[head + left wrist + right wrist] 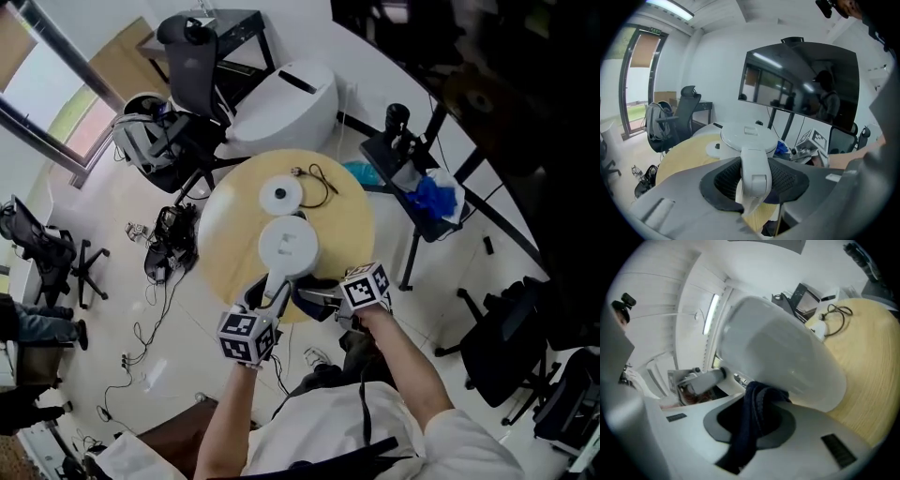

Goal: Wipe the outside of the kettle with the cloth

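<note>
Here, one kettle (289, 246), one cloth (751, 432), left gripper (753, 179), right gripper (758, 414)

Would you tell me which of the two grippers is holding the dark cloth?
The right gripper: the dark blue cloth is pinched between its jaws, against the white kettle. The left gripper grips the kettle's handle instead.

The kettle (289, 246) is being held at the table's (225, 234) near edge, its base (280, 195) behind it, a cable (323, 178) right of that, the cloth (754, 418) being pressed against the kettle.
</note>
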`<state>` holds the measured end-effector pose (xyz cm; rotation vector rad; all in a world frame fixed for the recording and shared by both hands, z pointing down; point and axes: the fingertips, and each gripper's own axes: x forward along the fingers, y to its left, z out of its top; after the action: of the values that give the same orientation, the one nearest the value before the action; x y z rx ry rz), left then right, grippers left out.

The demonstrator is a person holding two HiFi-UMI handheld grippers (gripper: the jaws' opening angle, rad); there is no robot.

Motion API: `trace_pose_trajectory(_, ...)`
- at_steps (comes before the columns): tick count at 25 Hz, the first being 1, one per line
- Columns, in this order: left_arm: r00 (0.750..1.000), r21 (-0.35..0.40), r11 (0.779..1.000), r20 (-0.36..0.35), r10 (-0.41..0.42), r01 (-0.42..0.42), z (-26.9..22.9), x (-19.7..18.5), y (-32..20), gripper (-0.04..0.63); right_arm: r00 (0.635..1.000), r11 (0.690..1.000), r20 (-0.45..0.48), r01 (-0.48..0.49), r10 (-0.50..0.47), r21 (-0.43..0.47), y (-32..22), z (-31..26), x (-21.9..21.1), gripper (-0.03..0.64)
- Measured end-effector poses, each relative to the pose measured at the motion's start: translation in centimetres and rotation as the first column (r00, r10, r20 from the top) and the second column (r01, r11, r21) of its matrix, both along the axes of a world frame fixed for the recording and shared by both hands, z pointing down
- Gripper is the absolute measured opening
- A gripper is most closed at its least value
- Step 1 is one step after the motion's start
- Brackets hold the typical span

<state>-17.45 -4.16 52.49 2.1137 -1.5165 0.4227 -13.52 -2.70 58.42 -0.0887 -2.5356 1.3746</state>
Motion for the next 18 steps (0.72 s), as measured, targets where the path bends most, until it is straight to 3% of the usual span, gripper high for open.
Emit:
trace_pose_trajectory(8, 0.998, -0.002, 0.999, -0.024, 0.052, -0.052, 0.1, 0.0, -0.4, 0.181, 0.983, 0.996, 0.177, -0.06, 0.047, 0.066, -1.3, -7.4, 1.9, 0.066)
trace_pose_trajectory(15, 0.999, 0.03, 0.999, -0.011, 0.046, -0.046, 0.2, 0.0, -0.9, 0.179, 0.954, 0.992, 0.285, -0.115, 0.094, 0.055, -1.7, -11.4, 2.6, 0.067)
trace_pose_trajectory(18, 0.996, 0.088, 0.996, -0.092, -0.006, 0.014, -1.3, -0.2, -0.8, 0.255, 0.93, 0.982, 0.33, -0.182, 0.16, 0.038, -1.2, -13.5, 5.1, 0.067)
